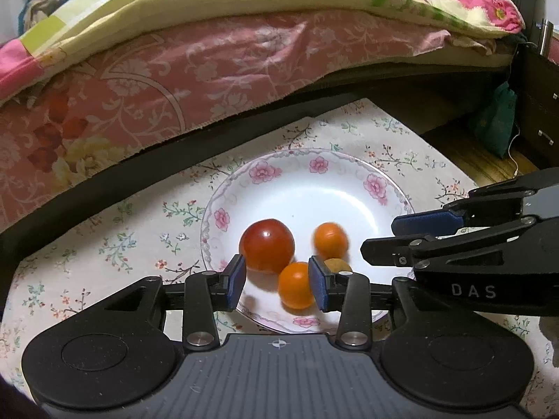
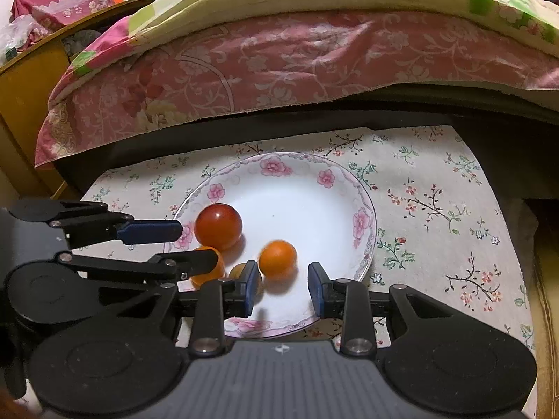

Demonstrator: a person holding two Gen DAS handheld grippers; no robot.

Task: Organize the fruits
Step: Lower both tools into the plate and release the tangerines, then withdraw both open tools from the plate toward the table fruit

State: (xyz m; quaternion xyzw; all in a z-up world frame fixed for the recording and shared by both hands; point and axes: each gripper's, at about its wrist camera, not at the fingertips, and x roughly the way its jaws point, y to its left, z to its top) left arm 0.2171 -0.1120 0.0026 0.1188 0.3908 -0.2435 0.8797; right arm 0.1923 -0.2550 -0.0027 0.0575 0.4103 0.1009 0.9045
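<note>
A white plate with pink flowers [image 1: 375,185] [image 2: 360,223] holds a red tomato [image 1: 267,246] [image 2: 218,225], two oranges and a small brownish fruit [image 1: 338,265] [image 2: 238,270]. My left gripper [image 1: 278,282] [image 2: 195,244] is open over the plate's near left part. One orange [image 1: 296,284] [image 2: 209,272] lies between its pads, close to the right pad, with a gap on the left. My right gripper [image 2: 283,288] [image 1: 379,237] is open too. The other orange [image 2: 277,258] [image 1: 330,241], blurred, sits on the plate just beyond its fingertips.
The plate rests on a floral cloth [image 2: 436,209] over a low table. Close behind stands a bed with a pink cover [image 1: 174,80] and a dark frame. A dark drawer unit [image 1: 538,122] and a green bag [image 1: 496,118] are at the right.
</note>
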